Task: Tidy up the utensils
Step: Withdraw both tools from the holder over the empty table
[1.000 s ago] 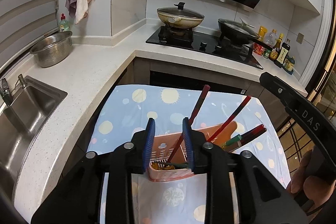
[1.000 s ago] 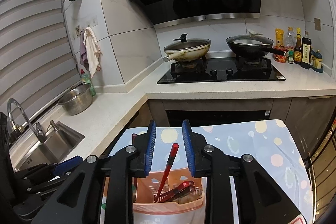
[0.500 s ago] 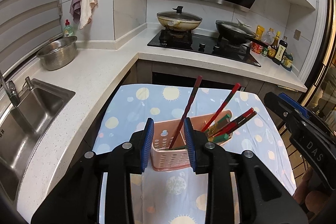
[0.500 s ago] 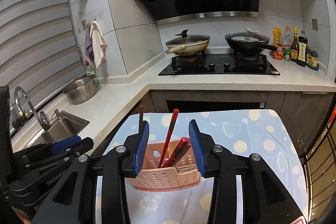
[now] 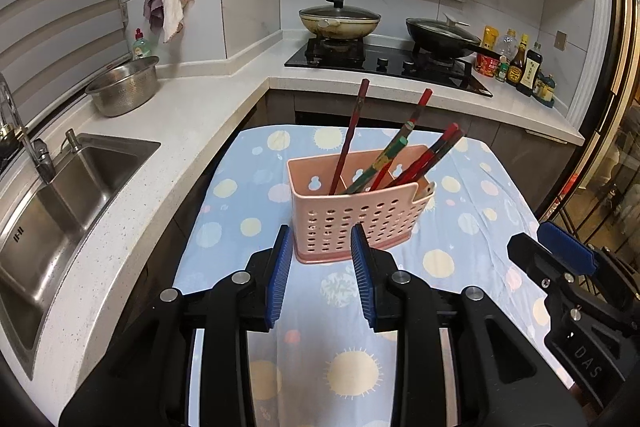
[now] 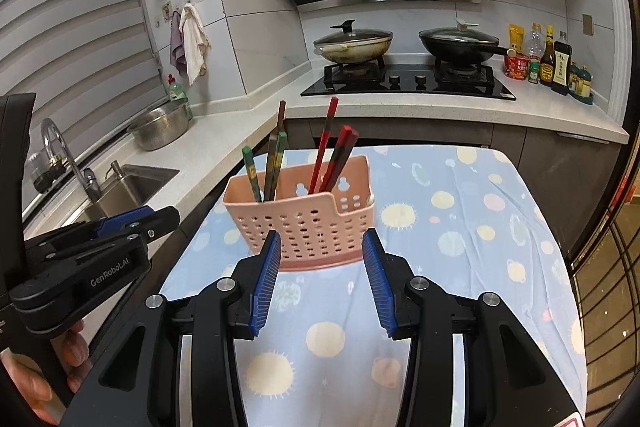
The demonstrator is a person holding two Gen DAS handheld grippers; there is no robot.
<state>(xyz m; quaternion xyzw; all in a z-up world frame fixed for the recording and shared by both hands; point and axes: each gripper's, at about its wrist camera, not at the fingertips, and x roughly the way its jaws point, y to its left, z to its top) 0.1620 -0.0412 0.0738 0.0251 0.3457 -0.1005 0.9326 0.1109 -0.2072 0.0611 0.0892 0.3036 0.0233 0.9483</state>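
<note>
A pink perforated utensil basket (image 5: 354, 217) stands on a table with a blue dotted cloth (image 5: 344, 355); it also shows in the right wrist view (image 6: 308, 223). Several red, brown and green chopsticks (image 5: 404, 155) stand in it, leaning to the right, and show in the right wrist view (image 6: 328, 155) too. My left gripper (image 5: 320, 279) is open and empty, in front of the basket. My right gripper (image 6: 320, 283) is open and empty, also in front of the basket, and appears at the right edge of the left wrist view (image 5: 560, 259).
A white counter with a steel sink (image 5: 52, 211) and a metal colander (image 5: 124, 89) runs along the left. A stove with two pans (image 5: 340, 21) and sauce bottles (image 5: 520, 67) lies behind the table. The left gripper shows at left in the right wrist view (image 6: 100, 243).
Both grippers have pulled back from the basket and away from the chopsticks. The basket now stands clear of the jaws, farther ahead, and the right gripper has opened wider.
</note>
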